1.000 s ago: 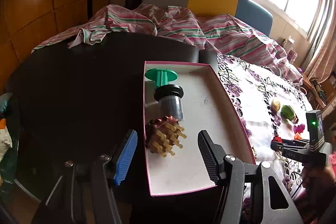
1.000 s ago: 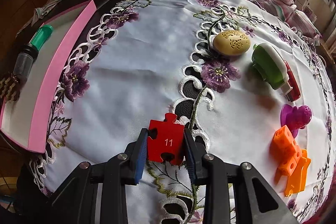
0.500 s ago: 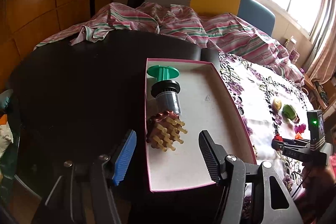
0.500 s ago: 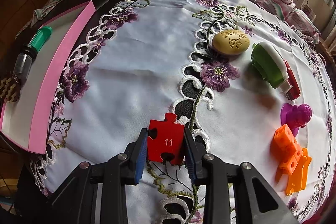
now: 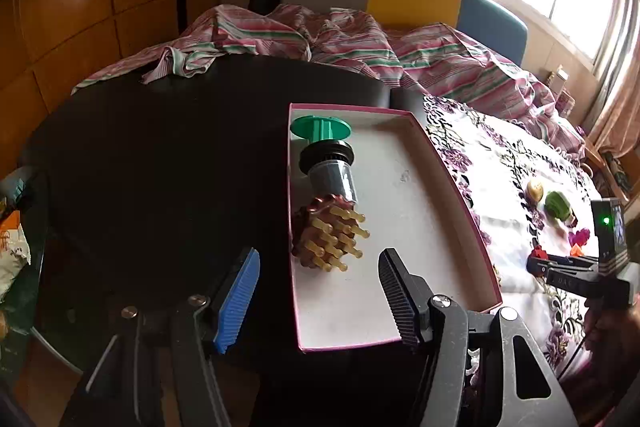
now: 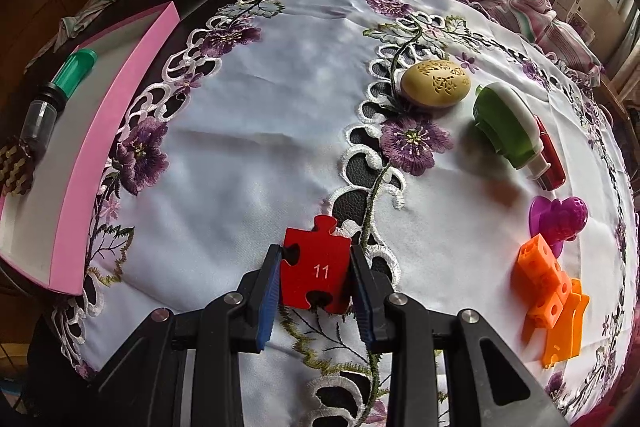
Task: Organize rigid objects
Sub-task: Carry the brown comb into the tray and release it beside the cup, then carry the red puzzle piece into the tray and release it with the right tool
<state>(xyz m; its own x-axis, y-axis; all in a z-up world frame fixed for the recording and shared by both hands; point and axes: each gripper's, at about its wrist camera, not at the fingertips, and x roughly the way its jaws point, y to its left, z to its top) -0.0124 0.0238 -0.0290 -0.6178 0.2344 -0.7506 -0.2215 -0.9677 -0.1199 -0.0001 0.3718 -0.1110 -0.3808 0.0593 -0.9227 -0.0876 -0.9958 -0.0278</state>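
Note:
My right gripper [image 6: 314,289] is shut on a red puzzle piece [image 6: 316,273] marked 11, just above the embroidered tablecloth [image 6: 260,131]. On the cloth lie a tan carved egg [image 6: 436,82], a green and white object [image 6: 506,125], a magenta heart toy [image 6: 560,221] and orange blocks [image 6: 550,291]. My left gripper [image 5: 316,293] is open and empty, near the front left of the pink-rimmed tray [image 5: 404,227]. The tray holds a green-capped vial [image 5: 328,163] and a brown peg cluster [image 5: 330,239]. The tray also shows in the right wrist view [image 6: 116,115].
The tray rests on a dark round table [image 5: 160,155]. A striped blanket [image 5: 360,43] lies on the sofa behind. The right gripper's handle [image 5: 584,267] shows at the right in the left wrist view.
The left gripper has drawn back a little from the tray. The right gripper still holds the red puzzle piece in about the same place.

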